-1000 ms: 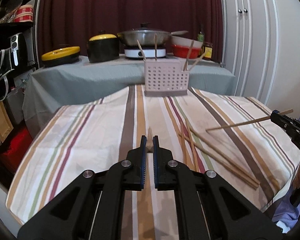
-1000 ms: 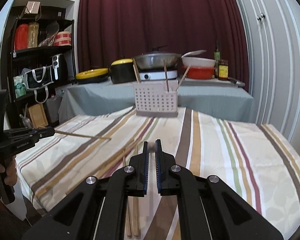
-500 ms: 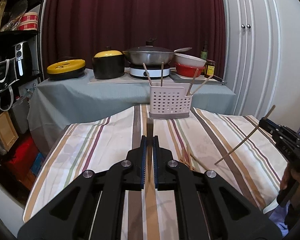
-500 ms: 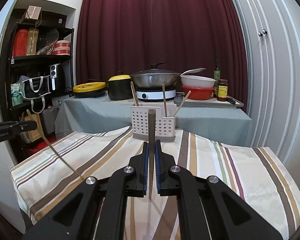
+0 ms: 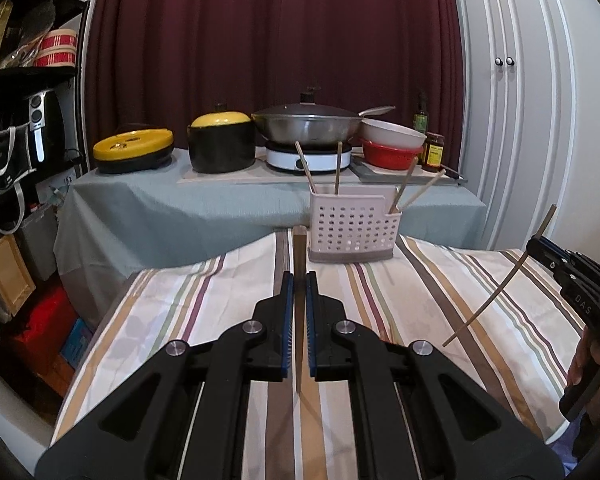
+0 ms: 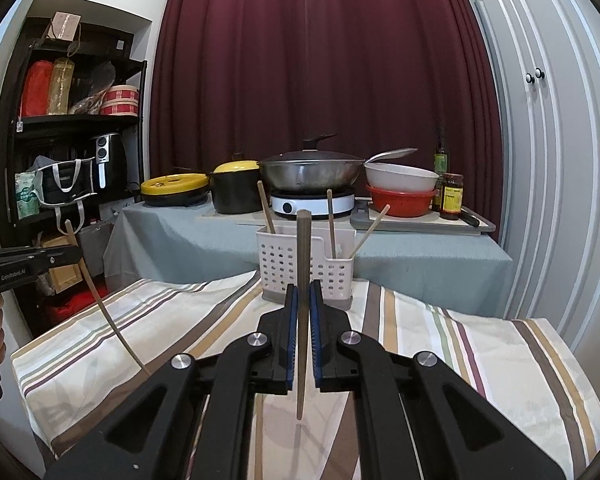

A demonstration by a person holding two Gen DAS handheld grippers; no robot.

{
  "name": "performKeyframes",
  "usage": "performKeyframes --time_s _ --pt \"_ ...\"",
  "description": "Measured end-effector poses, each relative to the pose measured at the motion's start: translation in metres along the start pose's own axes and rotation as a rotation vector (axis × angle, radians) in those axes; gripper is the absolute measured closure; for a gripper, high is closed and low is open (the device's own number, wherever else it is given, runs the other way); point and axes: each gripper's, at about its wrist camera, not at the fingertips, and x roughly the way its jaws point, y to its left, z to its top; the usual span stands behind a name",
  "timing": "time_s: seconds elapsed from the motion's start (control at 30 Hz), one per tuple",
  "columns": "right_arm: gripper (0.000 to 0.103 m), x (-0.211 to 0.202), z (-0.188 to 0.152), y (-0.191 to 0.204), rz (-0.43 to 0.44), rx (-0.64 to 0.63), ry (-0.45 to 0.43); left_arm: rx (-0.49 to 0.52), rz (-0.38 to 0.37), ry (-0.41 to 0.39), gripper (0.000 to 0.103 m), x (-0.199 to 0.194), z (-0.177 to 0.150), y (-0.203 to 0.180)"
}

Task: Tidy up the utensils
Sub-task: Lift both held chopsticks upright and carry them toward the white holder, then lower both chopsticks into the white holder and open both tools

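Note:
My left gripper [image 5: 299, 280] is shut on a wooden chopstick [image 5: 299, 252], held near upright above the striped tablecloth [image 5: 180, 308]. My right gripper [image 6: 303, 290] is shut on another wooden chopstick [image 6: 303, 248], also near upright. Each shows in the other's view: the right gripper [image 5: 540, 246] with its chopstick [image 5: 500, 286], the left gripper [image 6: 74, 254] with its chopstick [image 6: 104, 308]. A white perforated utensil caddy [image 5: 354, 226] stands at the table's far edge, ahead of both grippers, with several chopsticks [image 5: 337, 168] in it. It also shows in the right wrist view [image 6: 282, 264].
Behind the caddy a grey-clothed counter [image 5: 180, 200] carries yellow-lidded pots [image 5: 220, 146], a wok [image 5: 306, 128] on a hotplate, stacked bowls [image 5: 392, 146] and jars. A black shelf [image 6: 72, 120] stands at the left, white cupboard doors [image 5: 508, 120] at the right.
Both grippers have risen from the table, each with a chopstick in it. The chopsticks have swung from lying low to near upright. The loose chopsticks on the cloth have left the view.

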Motion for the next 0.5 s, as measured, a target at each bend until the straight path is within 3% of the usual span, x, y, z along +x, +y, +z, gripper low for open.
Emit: performKeyframes --time_s 0.5 --pt "0.096 0.056 0.078 -0.006 0.024 -0.026 -0.129 0.002 -0.025 -0.172 0.097 0.06 0.099 -0.004"
